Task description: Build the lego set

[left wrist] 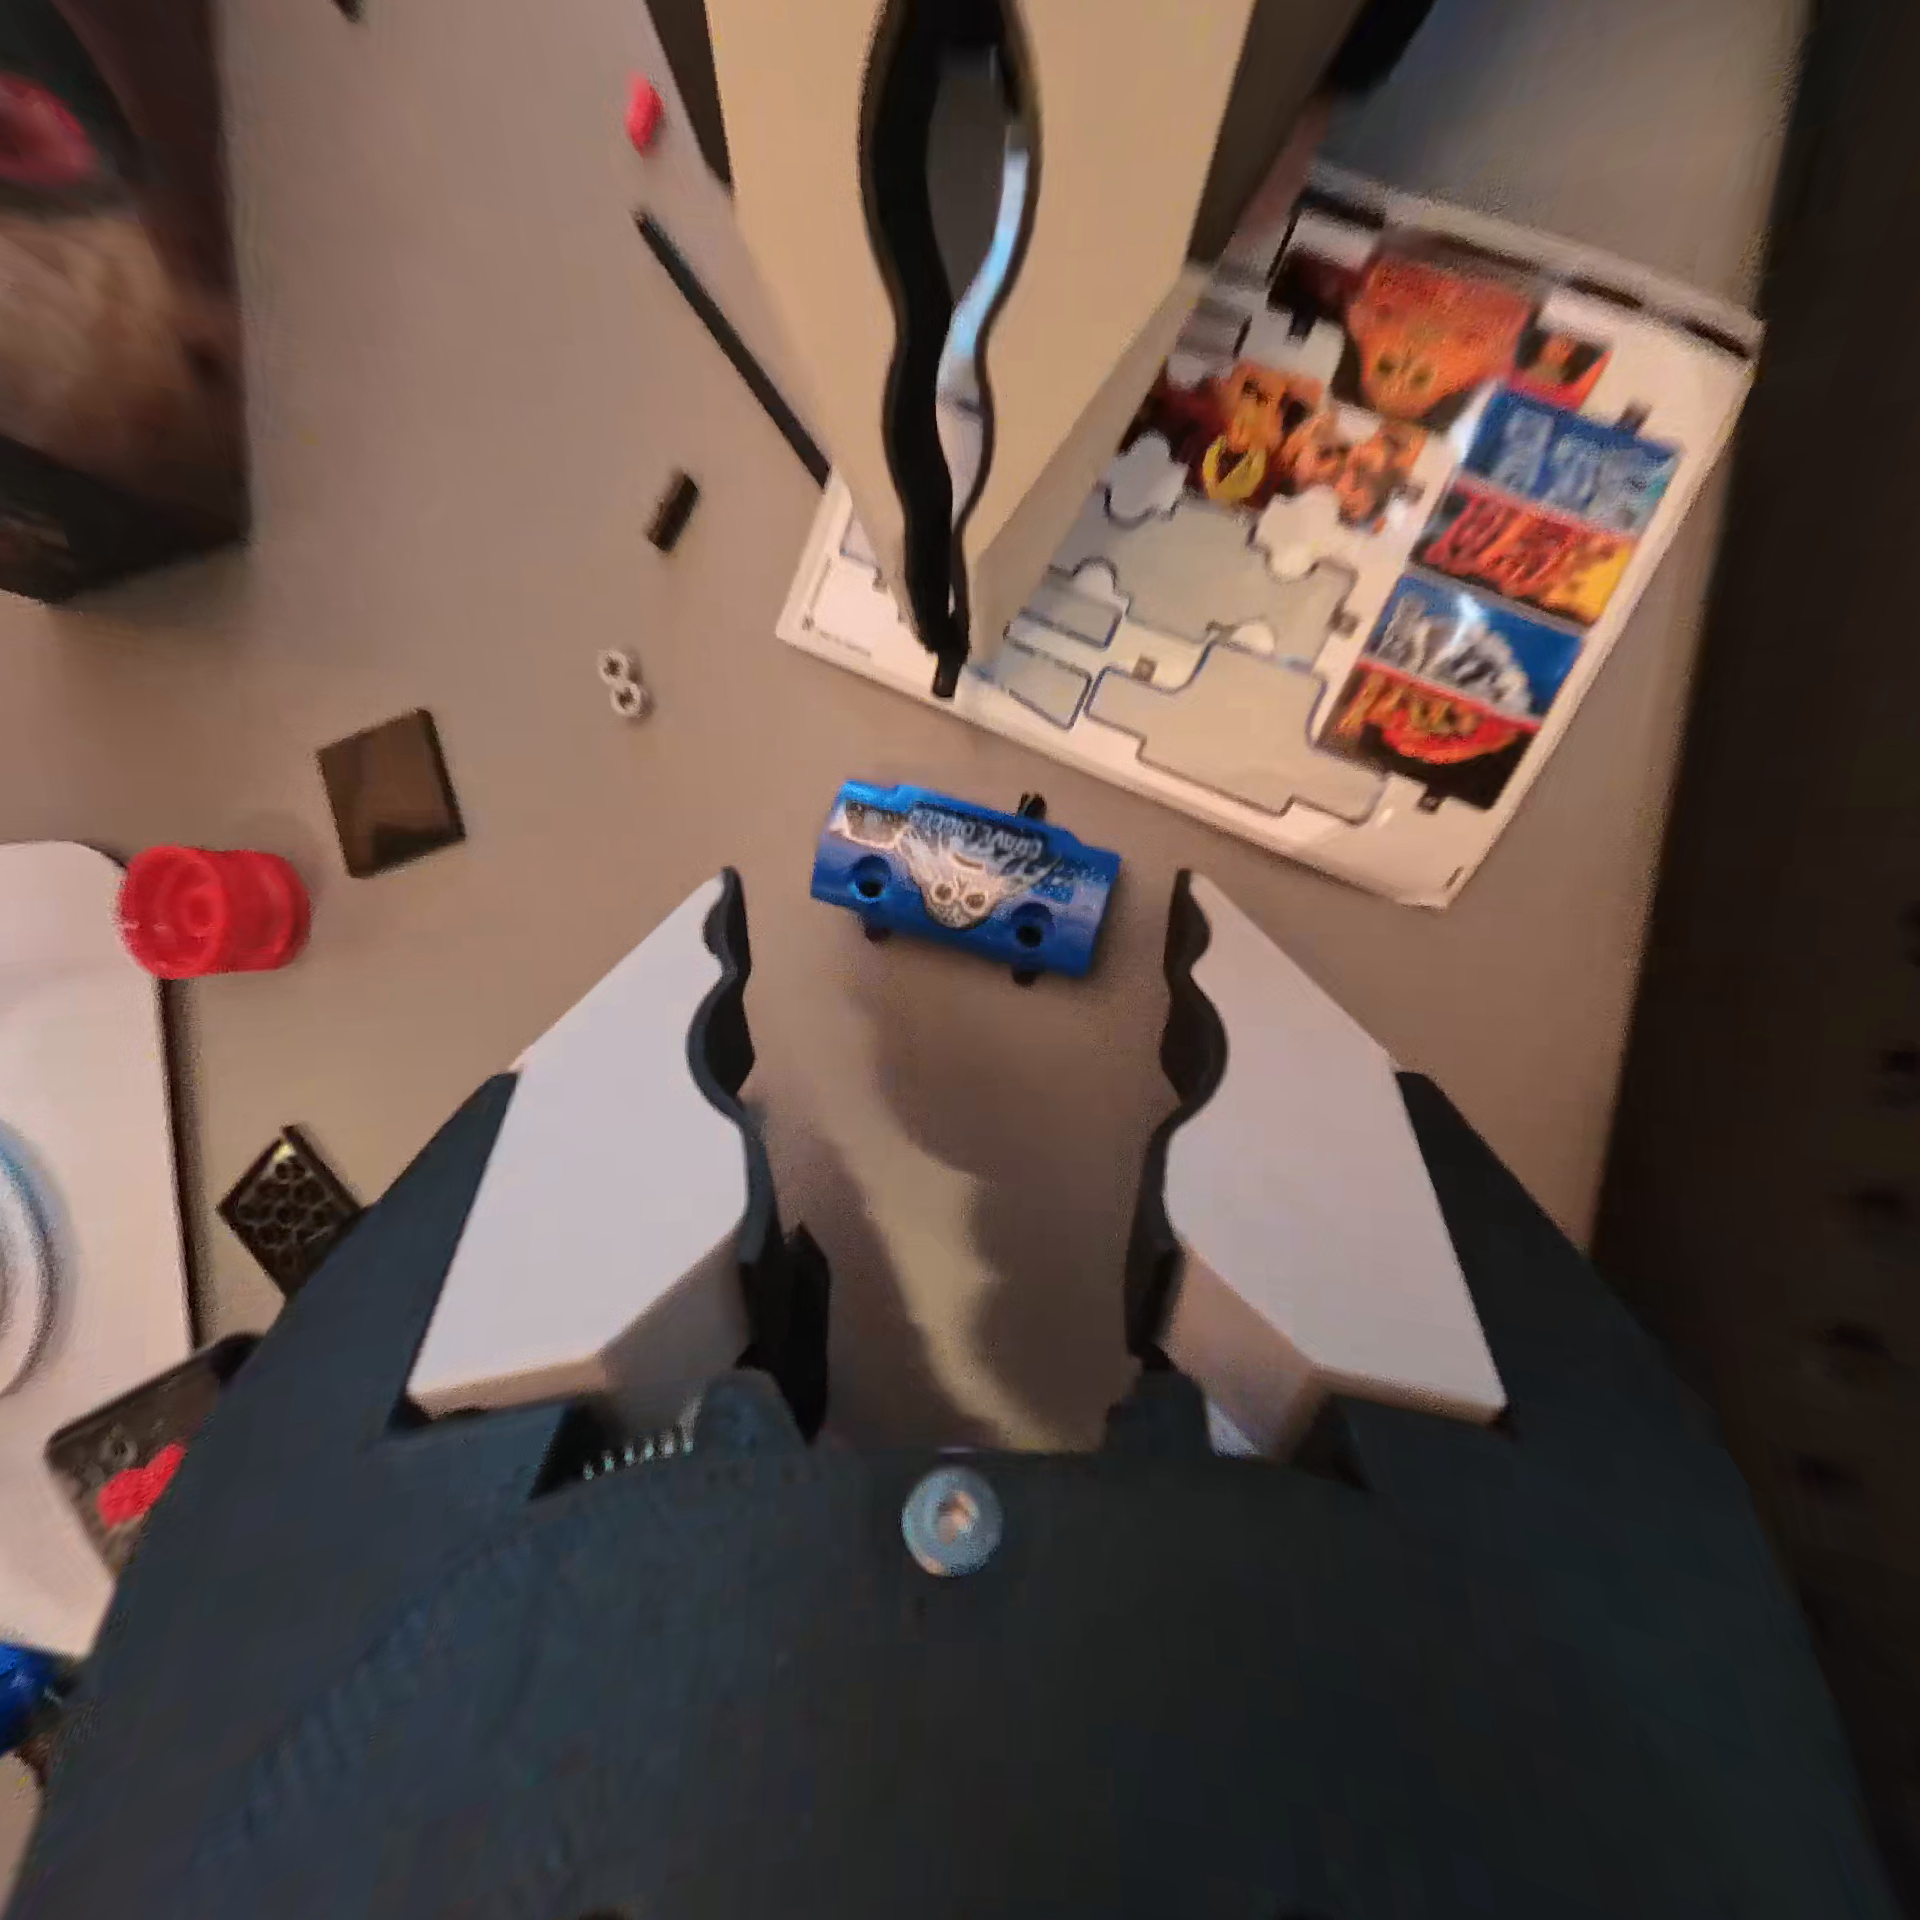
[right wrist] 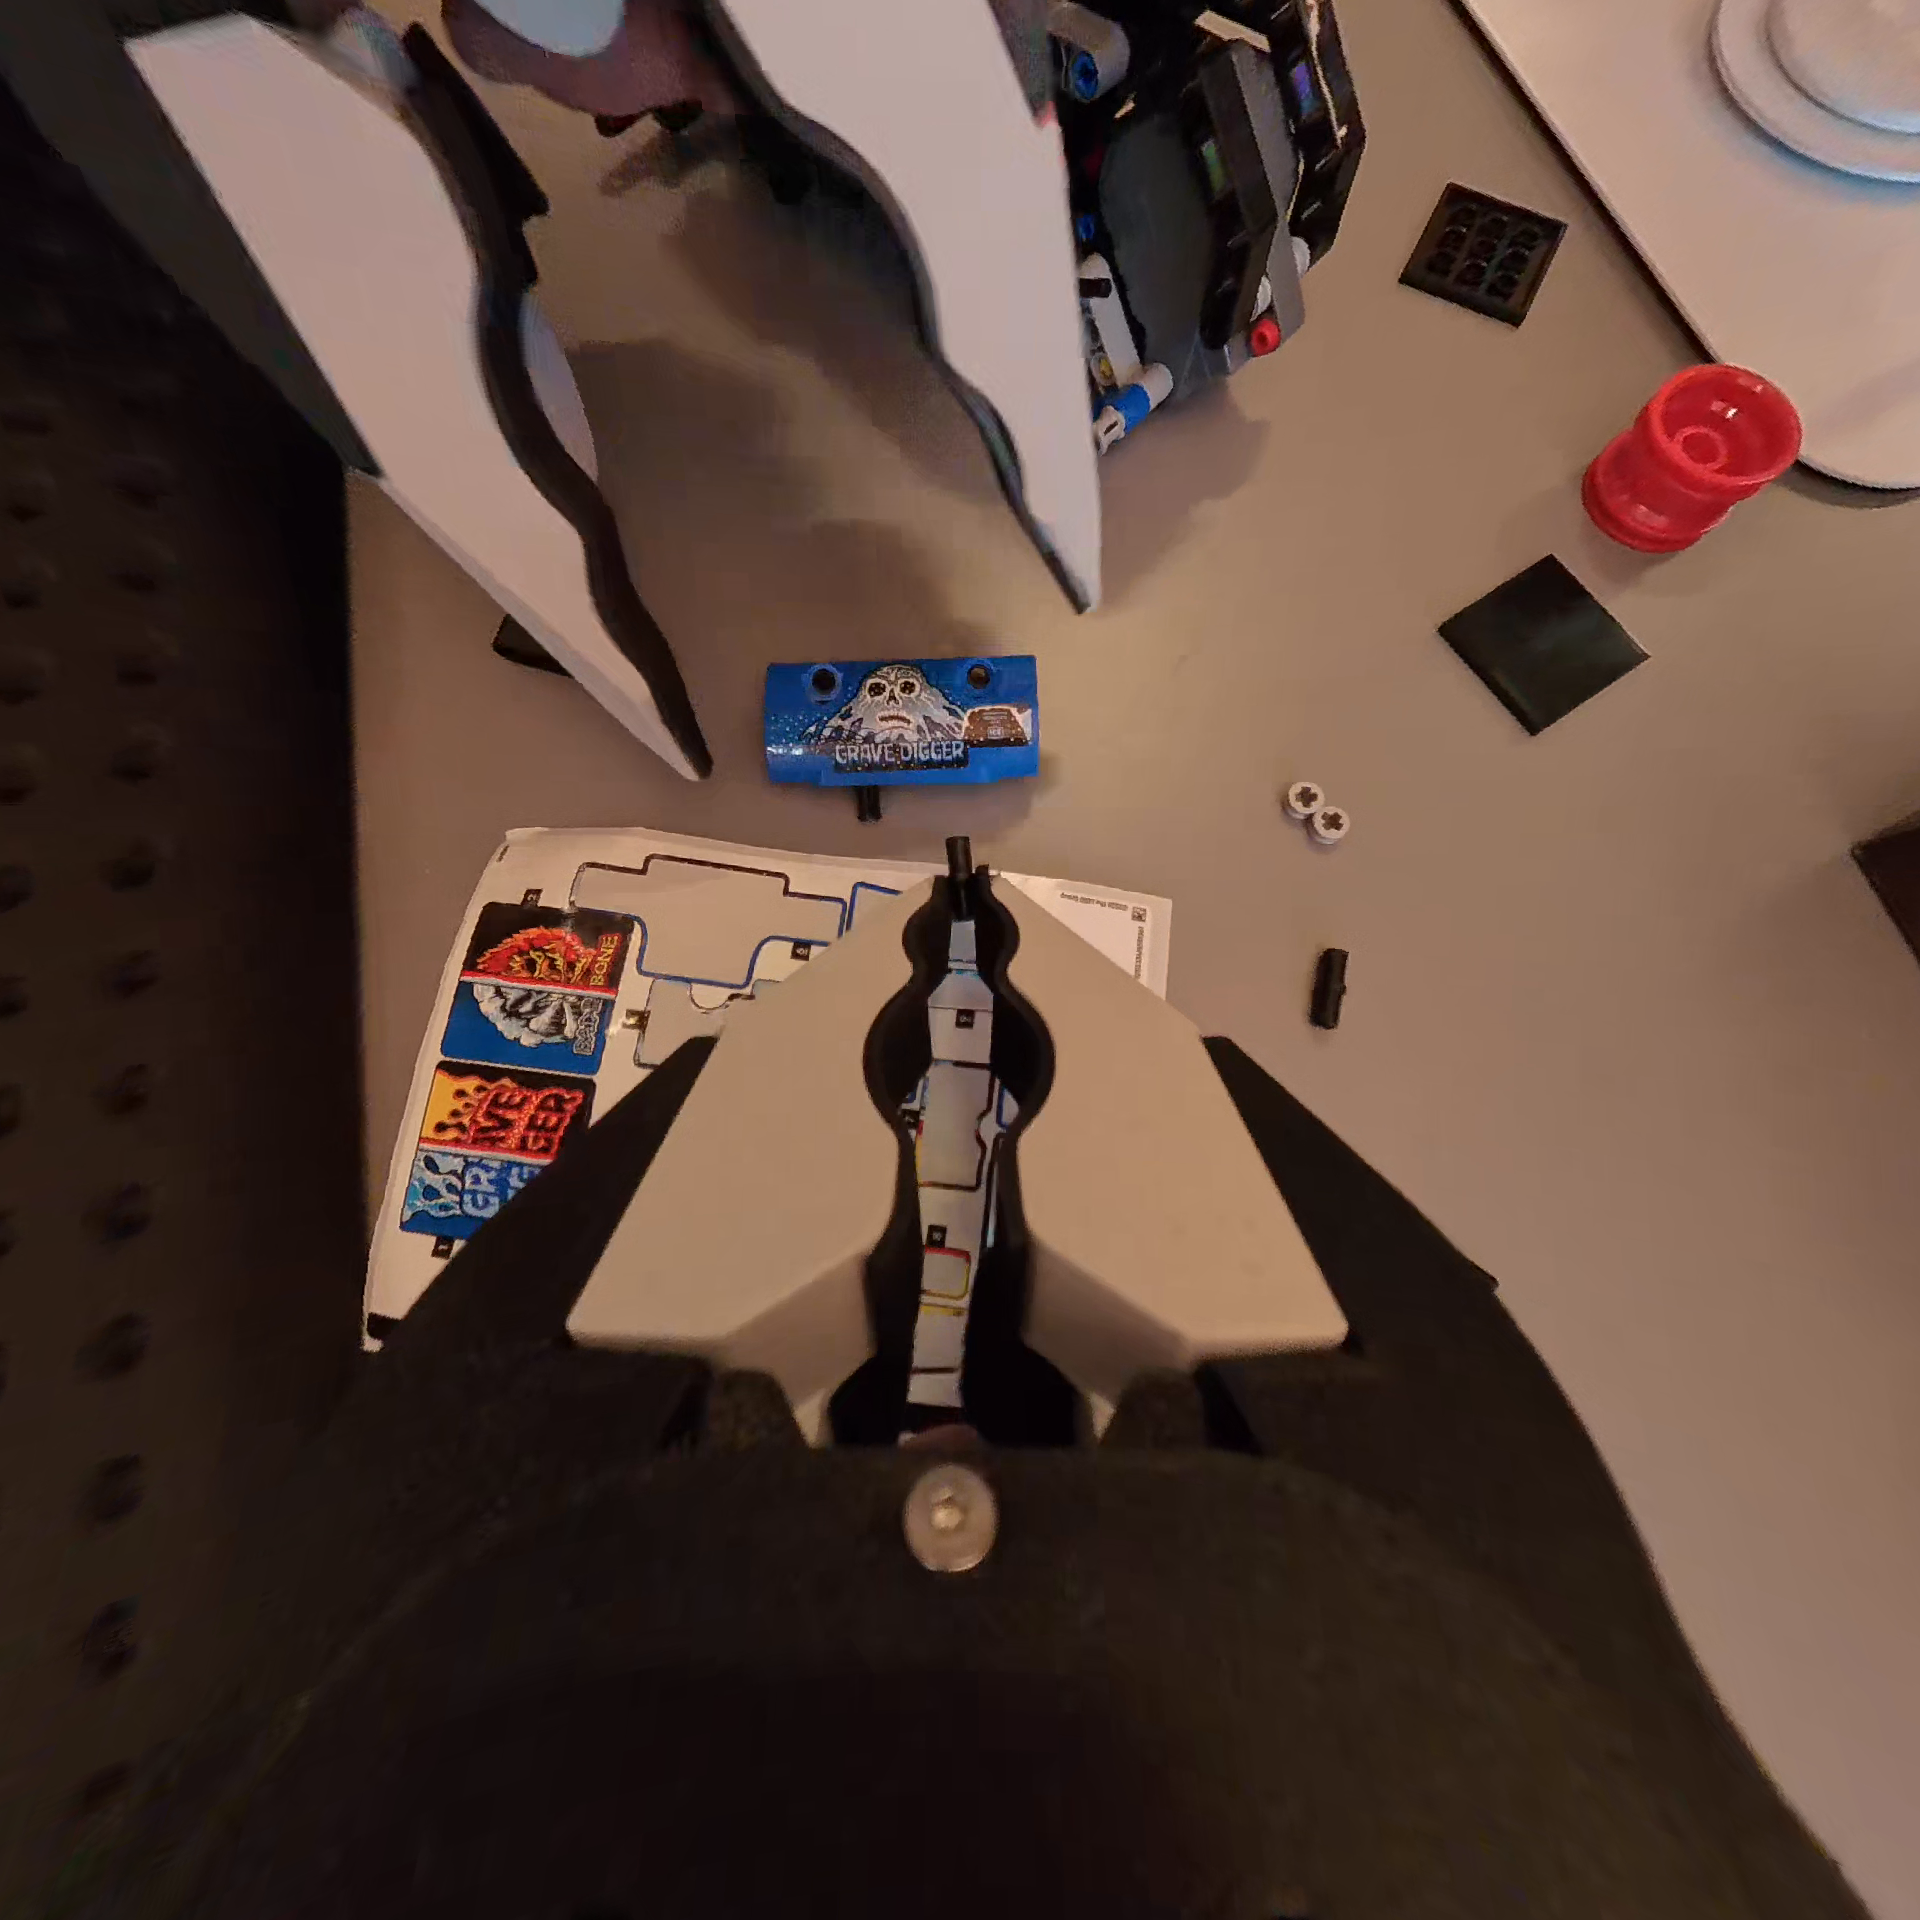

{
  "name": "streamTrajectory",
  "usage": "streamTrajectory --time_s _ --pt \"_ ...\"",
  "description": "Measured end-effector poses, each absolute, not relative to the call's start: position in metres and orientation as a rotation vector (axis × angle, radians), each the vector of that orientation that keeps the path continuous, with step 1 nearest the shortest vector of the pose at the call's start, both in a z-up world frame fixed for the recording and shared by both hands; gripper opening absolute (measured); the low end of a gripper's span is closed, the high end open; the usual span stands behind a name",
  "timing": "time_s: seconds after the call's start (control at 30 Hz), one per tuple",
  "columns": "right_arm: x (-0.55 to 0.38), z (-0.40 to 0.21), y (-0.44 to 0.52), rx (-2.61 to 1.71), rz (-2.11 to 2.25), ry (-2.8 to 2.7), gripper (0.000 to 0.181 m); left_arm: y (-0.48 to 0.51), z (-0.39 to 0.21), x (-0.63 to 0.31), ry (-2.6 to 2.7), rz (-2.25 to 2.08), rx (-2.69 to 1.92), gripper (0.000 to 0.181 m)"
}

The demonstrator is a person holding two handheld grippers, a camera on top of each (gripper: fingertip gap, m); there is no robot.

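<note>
A blue lego panel with a skull sticker [left wrist: 964, 881] [right wrist: 900, 719] lies on the grey table, a black pin sticking out of its far edge. My left gripper [left wrist: 951, 914] is open and empty, its fingertips on either side of the panel's near edge. My right gripper [right wrist: 958, 883] is shut on a small black pin [right wrist: 958, 858] whose tip pokes out toward the panel; it also shows in the left wrist view [left wrist: 943, 665]. The right gripper hangs over the sticker sheet [right wrist: 540, 1049] [left wrist: 1351, 561].
A red wheel hub [left wrist: 213, 912] [right wrist: 1694, 457], flat black tiles [left wrist: 390, 792] [right wrist: 1541, 642], a black grille tile [right wrist: 1483, 252], two small white round pieces [right wrist: 1316, 812] [left wrist: 623, 683], a black connector [right wrist: 1328, 987], a long black axle [left wrist: 727, 343] and the partly built black model [right wrist: 1216, 197] lie around. Across from one pair of fingers to the other is roughly 4 cm.
</note>
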State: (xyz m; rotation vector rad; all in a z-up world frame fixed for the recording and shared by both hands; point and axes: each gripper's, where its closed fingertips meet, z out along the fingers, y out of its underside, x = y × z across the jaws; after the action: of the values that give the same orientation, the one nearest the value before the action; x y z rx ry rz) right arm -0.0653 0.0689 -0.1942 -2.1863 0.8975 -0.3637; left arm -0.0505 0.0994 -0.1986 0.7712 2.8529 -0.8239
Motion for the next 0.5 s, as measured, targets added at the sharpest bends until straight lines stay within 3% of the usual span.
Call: streamTrajectory --time_s 0.1,0.2,0.5 --pt "-0.067 -0.193 0.068 -2.179 -0.366 0.892 0.003 0.1 -0.209 -0.056 2.949 -0.709 0.81 0.08" --pt "-0.067 -0.192 0.067 -2.176 -0.369 0.889 0.003 0.103 -0.211 -0.064 3.006 -0.665 0.831 0.061" --pt "-0.07 -0.185 0.069 -2.155 -0.39 0.873 0.002 0.106 -0.208 -0.064 2.932 -0.868 0.726 0.061"
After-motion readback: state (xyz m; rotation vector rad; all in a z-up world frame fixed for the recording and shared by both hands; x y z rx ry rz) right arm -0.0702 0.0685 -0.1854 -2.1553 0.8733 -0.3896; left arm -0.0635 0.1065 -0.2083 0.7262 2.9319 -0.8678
